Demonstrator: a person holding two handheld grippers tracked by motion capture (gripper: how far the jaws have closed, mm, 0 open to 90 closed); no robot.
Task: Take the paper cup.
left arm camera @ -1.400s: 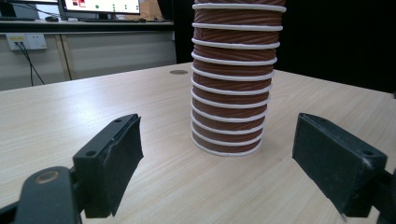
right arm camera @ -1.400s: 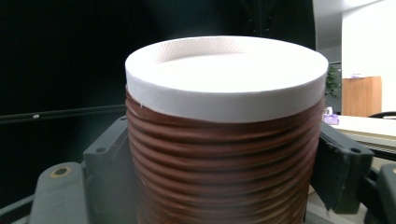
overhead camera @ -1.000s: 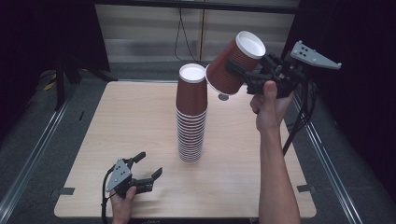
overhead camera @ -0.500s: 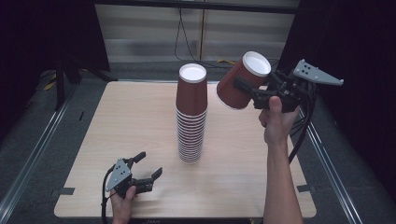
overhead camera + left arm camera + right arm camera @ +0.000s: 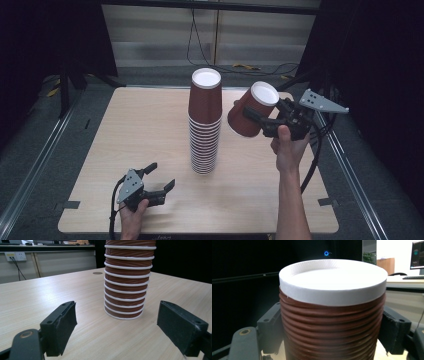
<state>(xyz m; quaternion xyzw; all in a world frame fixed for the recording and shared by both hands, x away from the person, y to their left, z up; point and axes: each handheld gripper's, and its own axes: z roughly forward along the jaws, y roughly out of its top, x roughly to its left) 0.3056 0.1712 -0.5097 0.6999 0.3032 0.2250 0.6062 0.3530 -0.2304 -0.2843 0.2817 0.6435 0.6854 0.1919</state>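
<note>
Currently right hand-held gripper [image 5: 261, 118] clenched the tilted cup [image 5: 251, 110], stack [image 5: 205, 125] just left; left hand-held gripper [image 5: 159, 178] sat released.

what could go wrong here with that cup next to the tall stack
1. The held cup is tilted and close beside the tall stack of cups; a sideways bump could topple the stack.
2. The right gripper squeezes the cup's ribbed paper wall; too much pressure might dent it, or it may slip.
3. The left gripper rests open near the table edge, apart from the stack, so nothing steadies it.
</note>
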